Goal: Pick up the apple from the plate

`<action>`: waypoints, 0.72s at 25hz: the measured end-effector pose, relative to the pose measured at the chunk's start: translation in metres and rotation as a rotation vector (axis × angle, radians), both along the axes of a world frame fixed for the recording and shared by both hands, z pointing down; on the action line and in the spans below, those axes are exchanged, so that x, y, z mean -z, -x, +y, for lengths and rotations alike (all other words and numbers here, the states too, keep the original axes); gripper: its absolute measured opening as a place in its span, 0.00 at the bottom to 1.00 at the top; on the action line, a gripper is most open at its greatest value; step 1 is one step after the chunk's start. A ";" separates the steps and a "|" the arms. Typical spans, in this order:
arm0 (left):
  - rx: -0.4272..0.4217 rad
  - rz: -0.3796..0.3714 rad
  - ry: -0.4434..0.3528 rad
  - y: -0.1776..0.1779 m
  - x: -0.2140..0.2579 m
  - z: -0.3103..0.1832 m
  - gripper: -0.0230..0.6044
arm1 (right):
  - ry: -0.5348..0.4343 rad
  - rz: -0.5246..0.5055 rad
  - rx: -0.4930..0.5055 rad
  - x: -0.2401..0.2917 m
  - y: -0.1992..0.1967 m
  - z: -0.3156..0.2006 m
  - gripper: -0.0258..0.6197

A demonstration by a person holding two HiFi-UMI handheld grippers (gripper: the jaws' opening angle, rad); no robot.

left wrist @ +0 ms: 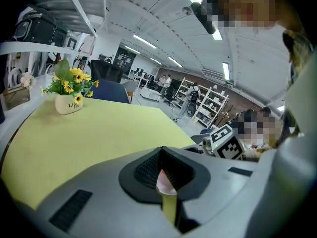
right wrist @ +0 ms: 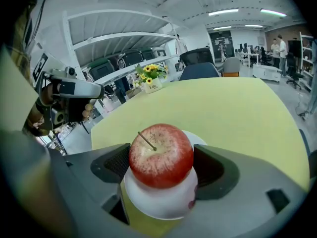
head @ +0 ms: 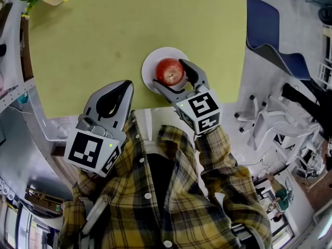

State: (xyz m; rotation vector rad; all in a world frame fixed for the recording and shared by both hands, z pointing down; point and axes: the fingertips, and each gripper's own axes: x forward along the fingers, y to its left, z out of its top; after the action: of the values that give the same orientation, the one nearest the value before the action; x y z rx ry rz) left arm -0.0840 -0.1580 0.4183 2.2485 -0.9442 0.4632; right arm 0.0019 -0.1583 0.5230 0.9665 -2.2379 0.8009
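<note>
The apple (head: 170,71) sits on the plate (head: 151,61), not yet lifted. My right gripper (head: 174,75) brackets it, pads meeting both flanks with no gap showing; I judge the grasp made and the lift outstanding. My left gripper (head: 126,85) is pressed together, empty, beside the plate. The plate lies near the bench (head: 104,35) front edge. Overhead room is open.
</note>
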 end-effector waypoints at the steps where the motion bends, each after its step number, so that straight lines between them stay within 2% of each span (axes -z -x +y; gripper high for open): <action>1: 0.000 0.000 -0.002 0.000 0.001 0.000 0.05 | 0.002 0.002 -0.001 0.000 -0.001 0.000 0.64; 18: 0.008 0.001 -0.046 0.003 0.015 -0.009 0.05 | 0.048 -0.008 -0.050 0.005 -0.002 -0.002 0.64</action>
State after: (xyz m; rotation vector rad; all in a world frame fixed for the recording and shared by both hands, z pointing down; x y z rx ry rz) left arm -0.0866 -0.1670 0.4032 2.2852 -0.9727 0.4409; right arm 0.0042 -0.1603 0.5179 1.0018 -2.1994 0.8779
